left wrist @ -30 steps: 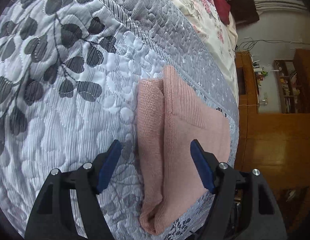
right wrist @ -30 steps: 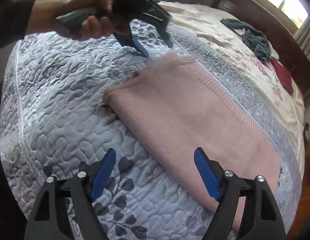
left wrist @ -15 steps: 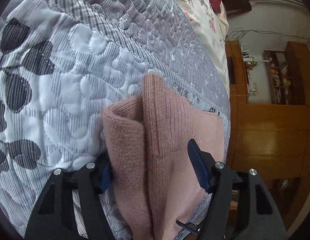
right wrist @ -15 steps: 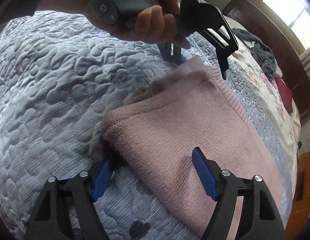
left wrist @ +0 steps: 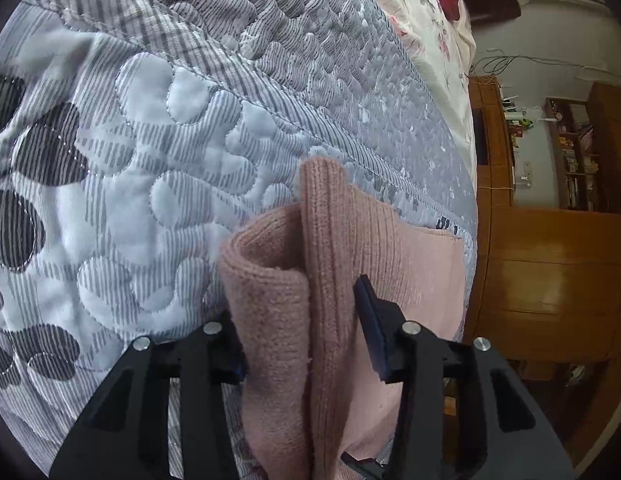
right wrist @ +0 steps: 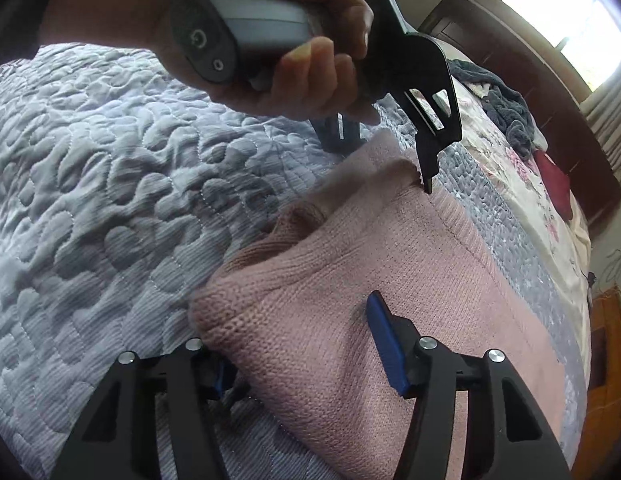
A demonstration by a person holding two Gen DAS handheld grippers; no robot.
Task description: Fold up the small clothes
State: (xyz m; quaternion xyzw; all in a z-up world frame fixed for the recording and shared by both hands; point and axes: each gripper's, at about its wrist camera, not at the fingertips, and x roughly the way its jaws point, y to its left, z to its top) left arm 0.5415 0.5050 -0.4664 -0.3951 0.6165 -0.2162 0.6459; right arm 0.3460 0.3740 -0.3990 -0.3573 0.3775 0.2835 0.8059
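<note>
A pink knit garment lies folded in layers on the grey quilted bedspread. My left gripper straddles one end of it: one finger is hidden beside the rolled fold, and the other blue pad rests on top. In the right wrist view a hand holds that left gripper at the garment's far corner. My right gripper straddles the near corner, with one pad above the cloth and the other low at its edge. Both sets of jaws stand wide apart.
Beyond the bedspread lie a floral sheet, a heap of grey clothes and a dark red item. A dark headboard stands behind them. A wooden cabinet runs close along the bed's edge.
Both grippers have moved in from above the bedspread onto the garment, each now straddling a corner. The fold at the left gripper's end has bunched and rolled up.
</note>
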